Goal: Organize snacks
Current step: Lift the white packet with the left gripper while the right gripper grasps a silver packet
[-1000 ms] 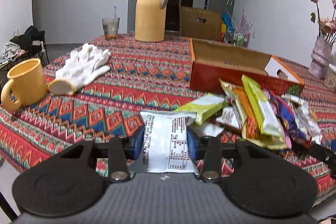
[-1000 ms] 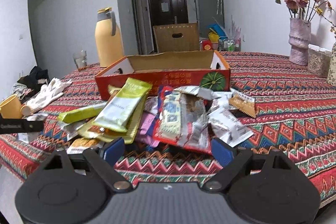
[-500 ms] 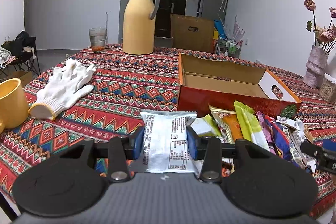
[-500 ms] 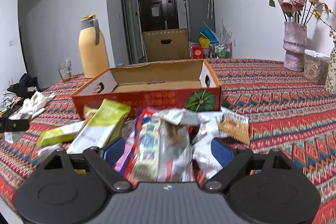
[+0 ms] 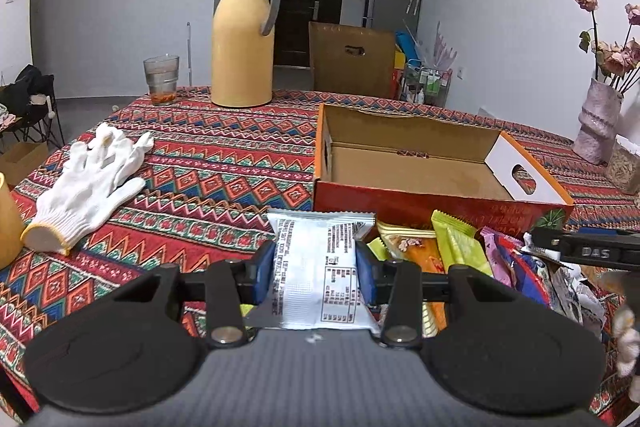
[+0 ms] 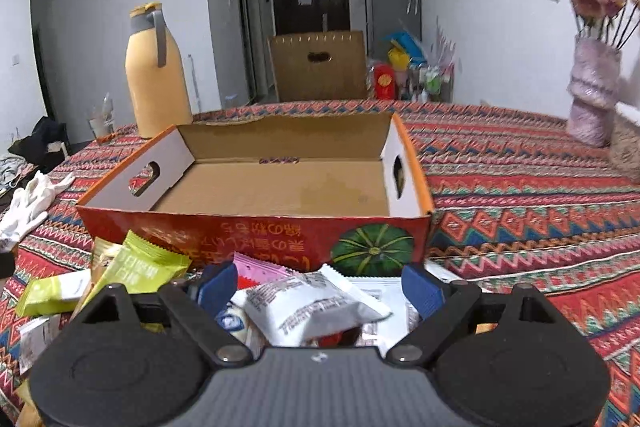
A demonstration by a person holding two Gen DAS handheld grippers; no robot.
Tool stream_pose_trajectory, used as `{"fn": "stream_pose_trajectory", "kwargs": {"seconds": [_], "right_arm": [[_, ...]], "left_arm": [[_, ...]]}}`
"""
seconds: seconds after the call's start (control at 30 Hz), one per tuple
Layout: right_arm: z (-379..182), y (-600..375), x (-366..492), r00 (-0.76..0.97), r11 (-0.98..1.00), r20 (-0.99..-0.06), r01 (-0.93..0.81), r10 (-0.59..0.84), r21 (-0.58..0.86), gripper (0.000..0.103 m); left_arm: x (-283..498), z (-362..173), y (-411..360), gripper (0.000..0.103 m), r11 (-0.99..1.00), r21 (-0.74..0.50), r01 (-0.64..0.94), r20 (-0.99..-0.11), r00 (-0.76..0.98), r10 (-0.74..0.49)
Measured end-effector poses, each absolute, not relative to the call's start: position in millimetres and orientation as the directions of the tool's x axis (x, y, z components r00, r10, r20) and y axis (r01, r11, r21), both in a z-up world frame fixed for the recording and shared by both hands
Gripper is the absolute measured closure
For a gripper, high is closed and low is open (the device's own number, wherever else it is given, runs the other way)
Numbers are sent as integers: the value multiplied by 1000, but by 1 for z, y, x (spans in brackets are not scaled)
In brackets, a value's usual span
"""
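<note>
My left gripper (image 5: 315,263) is shut on a white snack packet (image 5: 320,267) and holds it above the table, short of the open orange cardboard box (image 5: 400,193). A pile of snack packets (image 5: 460,255) lies in front of the box. My right gripper (image 6: 318,285) is open, its jaws wide apart over the pile; a white packet (image 6: 312,307) lies between them. The box (image 6: 256,231) is empty inside and stands just beyond the pile. A green packet (image 6: 140,267) lies at the left of the pile.
A yellow thermos jug (image 5: 242,39), a glass (image 5: 161,75) and white gloves (image 5: 86,187) are on the patterned tablecloth at the left. A yellow mug (image 5: 6,223) stands at the left edge. A vase with flowers (image 6: 592,99) stands at the right.
Both grippers have moved forward and up toward the box. The left one still holds the white packet. The right one has come over the pile and stays open.
</note>
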State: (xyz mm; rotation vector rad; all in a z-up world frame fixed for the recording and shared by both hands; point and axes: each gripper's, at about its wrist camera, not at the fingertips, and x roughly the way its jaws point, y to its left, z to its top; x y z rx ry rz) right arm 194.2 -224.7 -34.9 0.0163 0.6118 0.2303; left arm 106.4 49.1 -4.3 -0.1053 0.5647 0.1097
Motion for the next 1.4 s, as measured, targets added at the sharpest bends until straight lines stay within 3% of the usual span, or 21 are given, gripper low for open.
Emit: {"fn": "stream_pose_trajectory", "kwargs": {"seconds": [0.37,0.53,0.77,0.8,0.93,1.07,1.27,1.4], "right_arm": [[-56,-224,209,755,969,-609,-217,244,119,16],[-54,-228,202,759,963,-595,-242,264,118,29],[-55,-232,192,750,954,-592,-264,294,139,61],[-57,-233,192,746,954,-597,-263,296,144,61],[-56,-240,191,748,957,-597,-235,291,172,57],[-54,-252,185,758,957,-585,-221,288,185,38],[-60,-248,182,733,958,-618,-248,284,146,29],[-67,-246,184,723,958,-629,-246,284,149,30]], "left_arm": [[122,-3,43,60,995,-32,-96,-538,841,64],[124,-4,39,60,996,-33,-85,-537,842,53],[124,-4,33,60,997,-46,-66,-536,844,31],[124,-4,32,60,997,-49,-65,-536,844,28],[122,-3,29,60,997,-56,-58,-537,844,19],[121,-2,28,60,997,-57,-53,-534,845,14],[119,-2,25,60,997,-59,-49,-533,846,10],[117,-2,23,60,997,-63,-48,-534,845,7]]}}
